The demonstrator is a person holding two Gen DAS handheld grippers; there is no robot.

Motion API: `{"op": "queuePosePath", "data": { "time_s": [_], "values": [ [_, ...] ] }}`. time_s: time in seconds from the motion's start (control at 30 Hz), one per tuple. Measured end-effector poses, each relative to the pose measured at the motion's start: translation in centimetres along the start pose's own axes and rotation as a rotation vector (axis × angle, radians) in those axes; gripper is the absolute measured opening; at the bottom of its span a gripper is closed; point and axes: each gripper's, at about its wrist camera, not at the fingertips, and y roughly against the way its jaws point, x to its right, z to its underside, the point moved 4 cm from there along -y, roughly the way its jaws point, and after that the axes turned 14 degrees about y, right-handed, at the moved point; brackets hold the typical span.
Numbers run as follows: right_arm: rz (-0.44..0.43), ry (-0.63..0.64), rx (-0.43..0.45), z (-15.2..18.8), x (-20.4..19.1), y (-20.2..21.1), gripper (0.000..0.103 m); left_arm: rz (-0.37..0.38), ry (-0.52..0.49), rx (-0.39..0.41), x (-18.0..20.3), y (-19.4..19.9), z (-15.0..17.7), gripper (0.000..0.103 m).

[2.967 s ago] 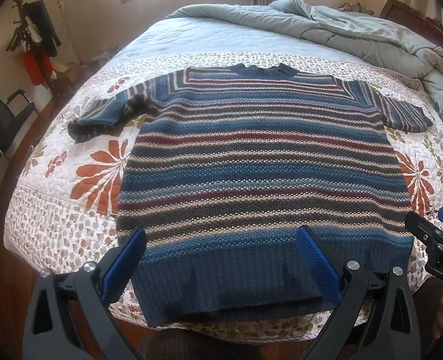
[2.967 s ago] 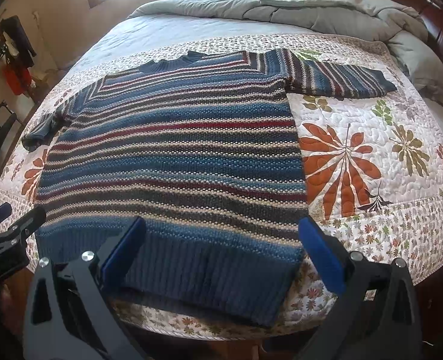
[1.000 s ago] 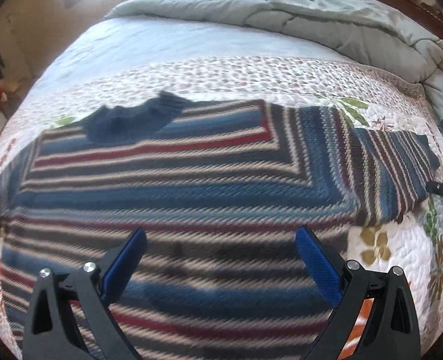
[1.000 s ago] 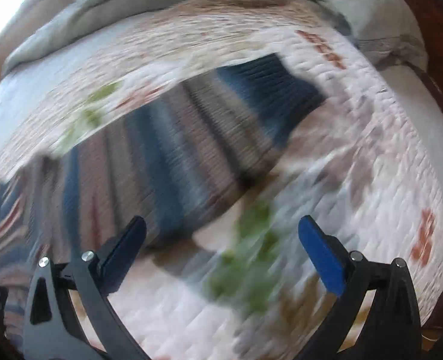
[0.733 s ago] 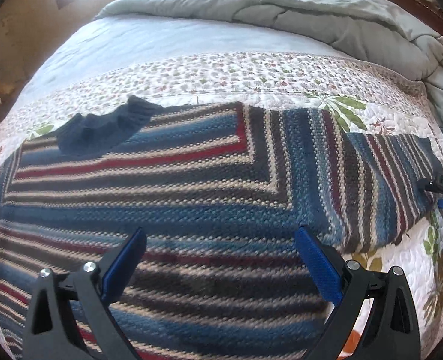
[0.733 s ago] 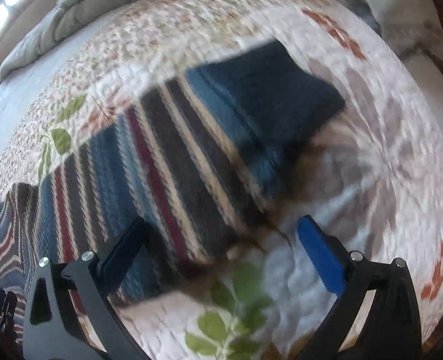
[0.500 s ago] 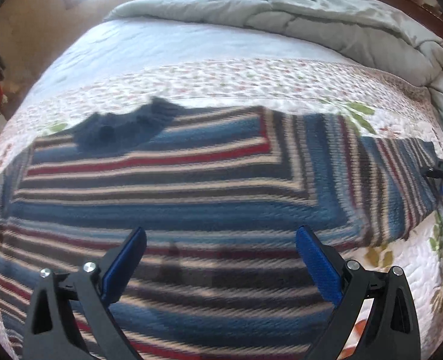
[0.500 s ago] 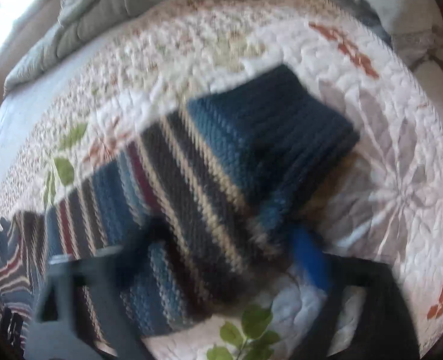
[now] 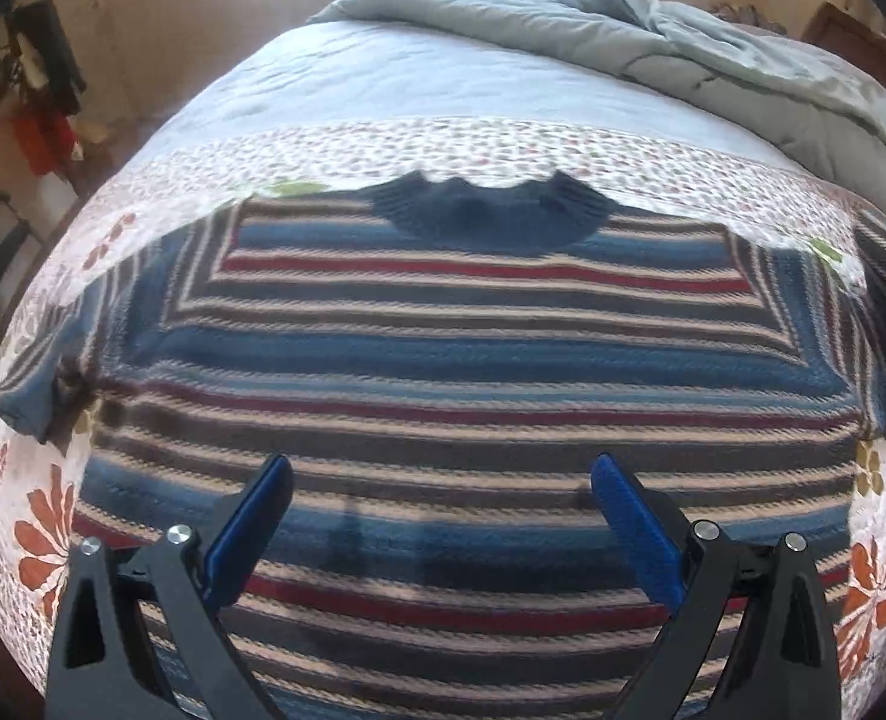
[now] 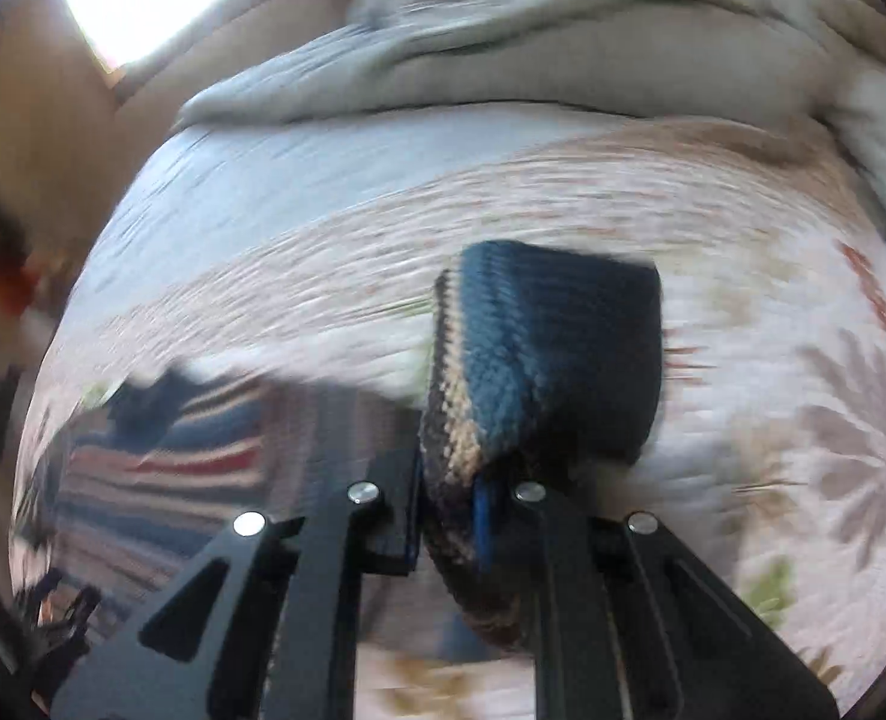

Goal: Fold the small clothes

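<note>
My right gripper's (image 10: pixel 449 516) fingers have just been closing and now pinch the right sleeve cuff (image 10: pixel 551 348) of the striped knit sweater (image 9: pixel 443 372), which lies flat on the floral quilt (image 9: pixel 473 144). My left gripper (image 9: pixel 443 516) hovers spread, empty. I'd say the sleeve fold has started: next, carry the cuff across the chest.

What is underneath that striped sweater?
The striped sweater lies on a floral quilt, which shows all around it. The quilt directly beneath is covered, so anything there is hidden.
</note>
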Motion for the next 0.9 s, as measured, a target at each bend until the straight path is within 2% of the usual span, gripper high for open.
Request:
{"op": "queuePosePath", "data": {
  "time_s": [0.07, 0.2, 0.33, 0.37, 0.43, 0.47, 0.53, 0.6, 0.63, 0.73, 0.83, 0.9],
  "values": [
    [-0.051, 0.063, 0.003, -0.7, -4.8, -0.6, 0.012, 0.002, 0.044, -0.012, -1.9, -0.7, -0.4, 0.100],
    [-0.188, 0.152, 0.000, -1.8, -14.3, -2.9, 0.012, -0.057, 0.120, -0.026, -6.3, -1.9, -2.4, 0.100],
    [-0.313, 0.229, -0.021, -1.6, -22.1, -5.3, 0.013, -0.145, 0.203, 0.039, -11.2, -1.6, -4.5, 0.099],
    [-0.336, 0.247, -0.036, -1.5, -23.4, -5.9, 0.018, -0.142, 0.227, 0.039, -12.2, -1.6, -4.8, 0.099],
    [-0.362, 0.281, -0.099, -0.3, -26.1, -7.4, 0.043, -0.108, 0.266, 0.019, -13.6, -1.7, -5.0, 0.099],
    [-0.358, 0.283, -0.118, 0.2, -26.7, -7.8, 0.068, -0.091, 0.273, 0.008, -13.9, -1.8, -4.9, 0.099],
    [-0.357, 0.270, -0.109, 1.3, -26.6, -7.6, 0.066, -0.070, 0.271, -0.007, -13.9, -1.9, -4.8, 0.099],
    [-0.416, 0.219, -0.093, 2.2, -25.3, -6.7, 0.064, -0.057, 0.249, -0.004, -13.2, -1.8, -4.7, 0.099],
    [-0.459, 0.131, -0.068, 2.9, -23.2, -5.5, 0.064, -0.049, 0.240, -0.005, -12.7, -1.7, -4.5, 0.099],
    [-0.531, -0.028, -0.042, 5.7, -18.7, -3.3, 0.066, -0.019, 0.207, 0.001, -10.5, -1.3, -4.0, 0.099],
    [-0.491, -0.099, 0.015, 9.8, -14.2, -0.8, 0.066, -0.002, 0.130, 0.034, -7.1, -0.6, -3.6, 0.099],
    [-0.389, -0.106, 0.036, 12.4, -11.6, 0.3, 0.066, 0.008, 0.073, 0.035, -4.6, -0.5, -3.4, 0.099]
  ]
}}
